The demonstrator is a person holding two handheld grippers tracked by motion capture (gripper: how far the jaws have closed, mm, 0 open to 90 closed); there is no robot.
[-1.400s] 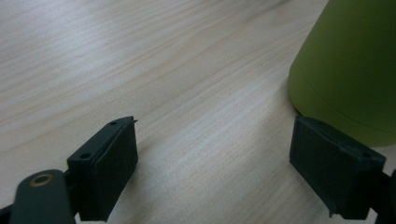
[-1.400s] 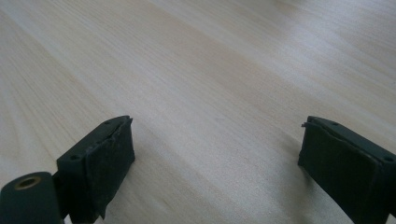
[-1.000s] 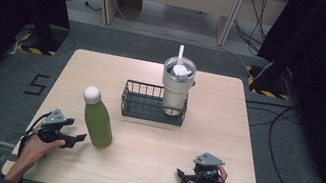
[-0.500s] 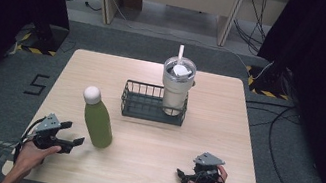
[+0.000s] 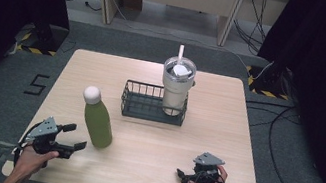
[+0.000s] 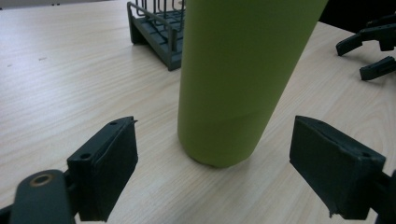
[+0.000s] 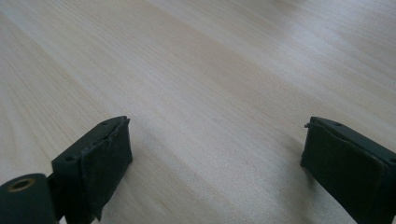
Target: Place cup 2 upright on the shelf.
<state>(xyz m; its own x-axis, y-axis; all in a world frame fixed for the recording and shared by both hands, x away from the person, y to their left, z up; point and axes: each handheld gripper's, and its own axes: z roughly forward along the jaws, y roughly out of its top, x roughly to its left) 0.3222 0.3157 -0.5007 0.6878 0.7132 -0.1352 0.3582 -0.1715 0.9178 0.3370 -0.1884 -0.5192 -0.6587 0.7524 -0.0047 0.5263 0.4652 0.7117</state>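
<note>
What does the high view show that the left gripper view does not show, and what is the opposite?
High view alone: the white cap of the green bottle, the tumbler with its straw standing in the wire basket, and both hands.

Left gripper view alone: the bottle's base on the table, with the left gripper open and its pads apart from the bottle.

Shared: bottle, basket, table, both grippers.

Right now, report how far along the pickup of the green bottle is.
Done: the tumbler already stands in the wire basket. In hand: the left gripper, jaws open, is lined up on the upright green bottle without touching it. Left: closing on the bottle and lifting it. The right gripper rests open on the table.
</note>
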